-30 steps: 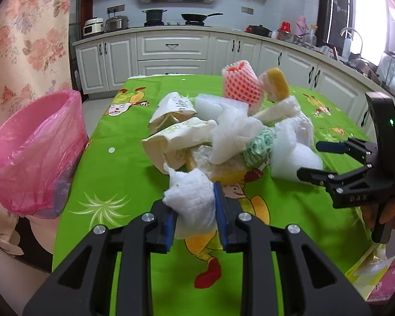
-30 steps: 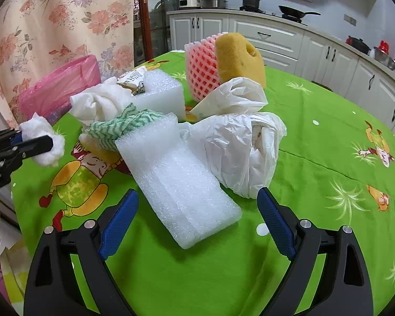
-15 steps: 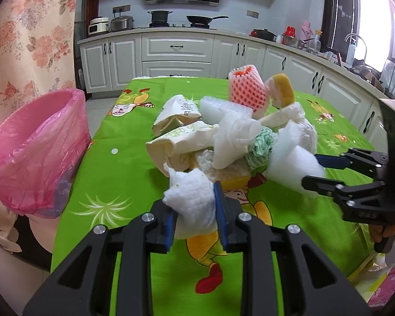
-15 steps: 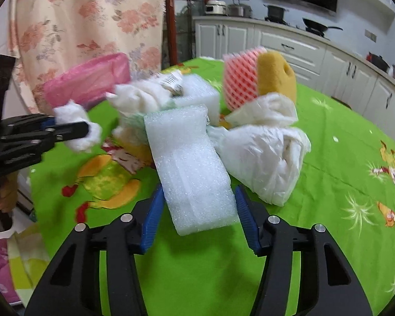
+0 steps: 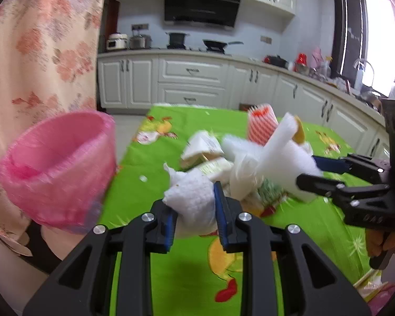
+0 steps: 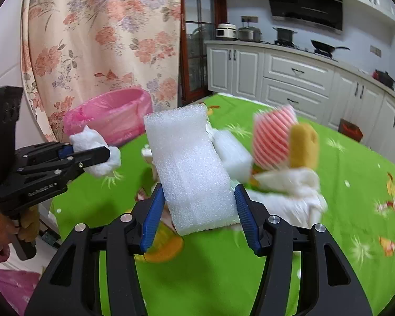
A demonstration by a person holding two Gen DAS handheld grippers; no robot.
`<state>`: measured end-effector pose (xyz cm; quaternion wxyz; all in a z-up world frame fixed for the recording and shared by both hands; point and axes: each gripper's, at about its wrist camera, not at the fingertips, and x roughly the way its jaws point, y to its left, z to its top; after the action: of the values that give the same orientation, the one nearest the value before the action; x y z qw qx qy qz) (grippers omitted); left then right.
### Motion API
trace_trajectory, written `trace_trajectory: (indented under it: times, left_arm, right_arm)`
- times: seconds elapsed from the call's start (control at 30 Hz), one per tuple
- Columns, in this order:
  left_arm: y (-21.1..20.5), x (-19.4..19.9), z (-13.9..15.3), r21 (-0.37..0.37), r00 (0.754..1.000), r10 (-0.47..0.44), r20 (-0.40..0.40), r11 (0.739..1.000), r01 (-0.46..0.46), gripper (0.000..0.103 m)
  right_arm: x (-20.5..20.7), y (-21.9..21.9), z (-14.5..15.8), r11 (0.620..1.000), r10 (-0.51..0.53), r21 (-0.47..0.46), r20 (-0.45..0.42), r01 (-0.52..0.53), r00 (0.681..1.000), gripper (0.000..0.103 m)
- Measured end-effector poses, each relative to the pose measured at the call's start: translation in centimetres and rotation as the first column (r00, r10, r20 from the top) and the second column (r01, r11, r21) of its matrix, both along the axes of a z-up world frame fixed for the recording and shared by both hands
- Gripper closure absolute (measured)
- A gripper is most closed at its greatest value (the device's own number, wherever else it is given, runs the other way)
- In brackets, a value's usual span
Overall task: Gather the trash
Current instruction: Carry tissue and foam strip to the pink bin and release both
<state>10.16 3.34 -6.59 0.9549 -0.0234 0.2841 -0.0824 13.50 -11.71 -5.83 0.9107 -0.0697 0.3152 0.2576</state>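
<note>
L gripper [image 5: 194, 205] clamped on white paper wad [image 5: 191, 200], fingers narrow, wad held off table just beside pink-lined bin [image 5: 58, 168]. R gripper [image 6: 196, 210] gripping white foam block [image 6: 192, 168], fingers wider apart, block lifted clear of green tablecloth [image 6: 342, 210], right of bin. Count: 2 grippers, 1 bin, 1 red-white foam net [image 6: 272, 139], 1 yellow sponge [image 6: 302, 144], 1 more foam block [image 6: 231, 152] in pile past bin.

pink bin [image 5: 58, 168] mouth open, trash pile [image 5: 239, 163] beside
</note>
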Motion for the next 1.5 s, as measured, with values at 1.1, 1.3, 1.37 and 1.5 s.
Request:
trace_trajectory:
  times: [1.1,1.3,1.37,1.5]
  left_arm:
    - [19.9,6.2,4.2,-0.013,0.929,0.362,0.080,0.932,-0.362,0.075]
    - [21.6,7.7,2.9,-0.009,0.918,0.394,0.046,0.919,-0.394,0.073]
    - [22.0,8.2,2.5,-0.003,0.916,0.399,0.039,0.917,-0.399,0.072]
    - [22.6,8.8,1.7,0.008,0.906,0.423,0.024,0.906,-0.424,0.060]
  right_arm:
    - [12.8,21.5,3.7,0.964,0.247,0.109,-0.026,-0.243,0.969,0.049]
    - [14.6,23.4,2.4,0.961,0.262,0.113,-0.072,-0.253,0.962,0.048]
    - [15.1,23.8,2.0,0.961,0.263,0.117,-0.085,-0.252,0.961,0.048]
    - [15.9,24.6,1.3,0.959,0.269,0.127,-0.108,-0.255,0.957,0.046]
